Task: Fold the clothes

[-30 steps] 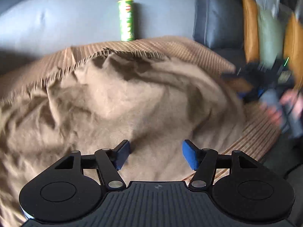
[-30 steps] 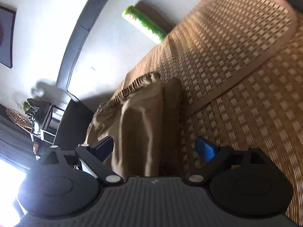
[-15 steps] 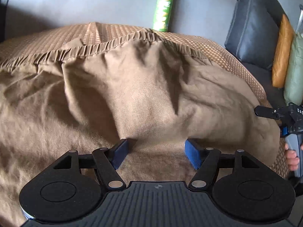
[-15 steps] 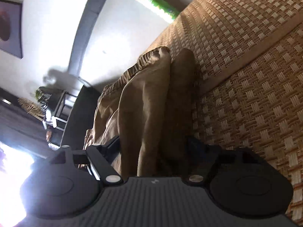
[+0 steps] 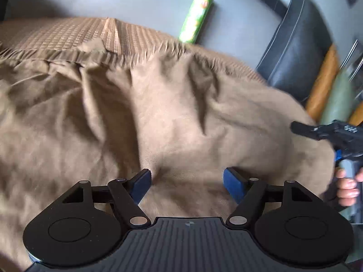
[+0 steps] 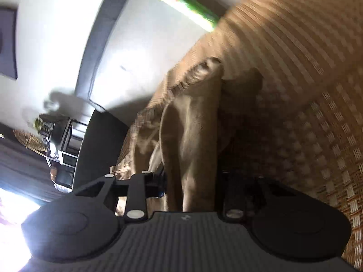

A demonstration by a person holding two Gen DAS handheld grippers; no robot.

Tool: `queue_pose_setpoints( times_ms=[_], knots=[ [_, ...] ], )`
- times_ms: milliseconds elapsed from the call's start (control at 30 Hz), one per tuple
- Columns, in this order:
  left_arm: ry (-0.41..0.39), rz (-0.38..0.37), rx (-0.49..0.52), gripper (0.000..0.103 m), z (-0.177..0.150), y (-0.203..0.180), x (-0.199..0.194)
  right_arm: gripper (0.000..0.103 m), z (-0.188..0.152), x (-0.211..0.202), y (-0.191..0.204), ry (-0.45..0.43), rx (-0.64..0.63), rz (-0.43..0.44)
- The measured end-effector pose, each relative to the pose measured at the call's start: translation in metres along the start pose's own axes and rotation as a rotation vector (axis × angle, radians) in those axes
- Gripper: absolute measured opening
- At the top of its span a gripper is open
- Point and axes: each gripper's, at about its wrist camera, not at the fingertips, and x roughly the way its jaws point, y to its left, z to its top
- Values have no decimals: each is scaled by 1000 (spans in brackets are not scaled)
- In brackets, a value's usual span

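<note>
Tan garment (image 5: pixel 140 117) lies spread and wrinkled on woven mat (image 5: pixel 68 34), gathered waistband at far edge; no fold done, all folding left. Left gripper (image 5: pixel 187 178) gapes wide over near cloth, gripping nothing. Right gripper (image 6: pixel 192 181) is pinched onto a bunched garment edge, where a second ago its jaws stood apart. Green can (image 5: pixel 196 18) beyond, views now blurred.
</note>
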Motion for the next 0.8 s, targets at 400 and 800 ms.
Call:
queue_pose_setpoints(
  times_ms=[400,800],
  knots=[
    [-186,86,-65,82,-2,108,-139,27,-25,40,233,26,-432,-183],
    [-260,306,-157,83,9,189,-211,45,-153,205,350,210,-813,-159]
  ],
)
